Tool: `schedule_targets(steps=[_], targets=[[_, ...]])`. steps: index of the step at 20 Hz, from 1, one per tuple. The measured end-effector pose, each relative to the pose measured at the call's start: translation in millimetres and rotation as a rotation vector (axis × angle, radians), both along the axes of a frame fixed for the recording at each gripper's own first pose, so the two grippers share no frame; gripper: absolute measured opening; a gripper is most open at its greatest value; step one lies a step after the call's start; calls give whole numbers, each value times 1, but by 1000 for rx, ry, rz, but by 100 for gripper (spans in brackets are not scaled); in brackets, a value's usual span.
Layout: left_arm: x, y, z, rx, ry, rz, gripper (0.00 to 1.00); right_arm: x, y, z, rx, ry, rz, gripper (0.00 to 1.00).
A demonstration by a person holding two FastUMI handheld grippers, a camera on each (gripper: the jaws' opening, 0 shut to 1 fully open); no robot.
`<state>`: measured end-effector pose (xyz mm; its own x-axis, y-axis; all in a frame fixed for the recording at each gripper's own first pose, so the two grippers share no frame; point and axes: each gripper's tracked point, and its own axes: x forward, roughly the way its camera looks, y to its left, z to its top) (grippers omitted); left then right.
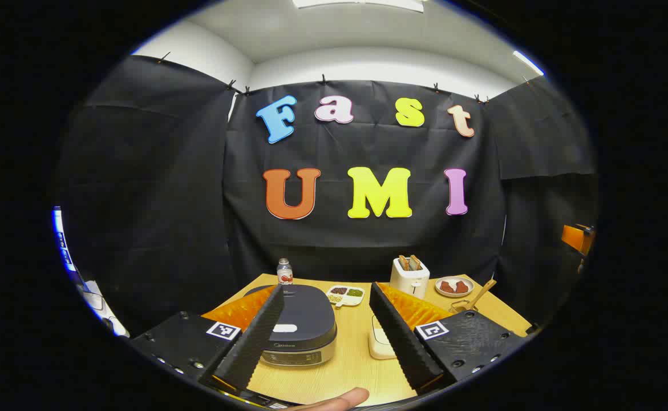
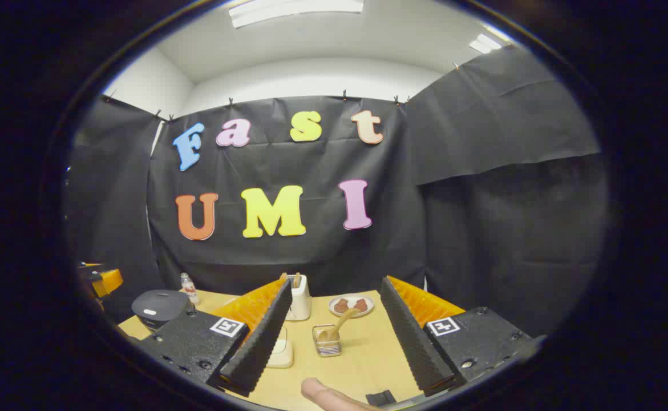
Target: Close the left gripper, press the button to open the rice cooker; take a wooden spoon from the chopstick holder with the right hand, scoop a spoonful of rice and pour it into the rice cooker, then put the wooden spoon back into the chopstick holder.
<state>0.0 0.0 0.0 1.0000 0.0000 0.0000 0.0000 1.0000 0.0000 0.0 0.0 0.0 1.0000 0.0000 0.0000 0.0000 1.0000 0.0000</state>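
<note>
The dark grey rice cooker (image 1: 302, 328) stands on the wooden table (image 1: 351, 365) with its lid down and a white button (image 1: 284, 328) on top. It sits just ahead of my left gripper (image 1: 327, 288), near the left finger. That gripper is open and holds nothing. A wooden spoon (image 2: 342, 325) leans in the wire chopstick holder (image 2: 327, 341), straight ahead of my right gripper (image 2: 336, 282), which is open and holds nothing. The holder (image 1: 464, 305) and the cooker (image 2: 160, 307) also show off to the side. A cream container (image 1: 380, 342) (image 2: 281, 354) stands between cooker and holder; its contents are hidden.
Along the back of the table stand a small bottle (image 1: 284, 272), a divided dish (image 1: 345, 295), a white toaster (image 1: 409, 277) and a plate of brown pieces (image 1: 454, 286). A thumb (image 1: 339, 399) shows at the bottom edge. The table edge lies close below.
</note>
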Motion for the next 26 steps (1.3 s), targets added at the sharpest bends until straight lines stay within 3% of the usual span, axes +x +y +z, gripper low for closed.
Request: schedule_targets(steps=[8, 13, 20, 23, 25, 26], targets=[[-1, 8, 12, -18, -13, 1, 96, 4, -12, 6, 5, -14, -15, 100], [-8, 16, 37, -19, -111, -7, 96, 5, -14, 3, 3, -16, -17, 100], [0, 24, 18, 29, -57, 27, 96, 6, -7, -10, 11, -10, 16, 100], [10, 18, 5, 29, -26, -5, 94, 7, -7, -16, 1, -8, 16, 100], [19, 20, -4, 53, -1, -15, 86, 8, -6, -20, -5, -5, 18, 100], [25, 21, -12, 70, 17, -26, 67, 8, -7, -24, -5, -2, 20, 100]])
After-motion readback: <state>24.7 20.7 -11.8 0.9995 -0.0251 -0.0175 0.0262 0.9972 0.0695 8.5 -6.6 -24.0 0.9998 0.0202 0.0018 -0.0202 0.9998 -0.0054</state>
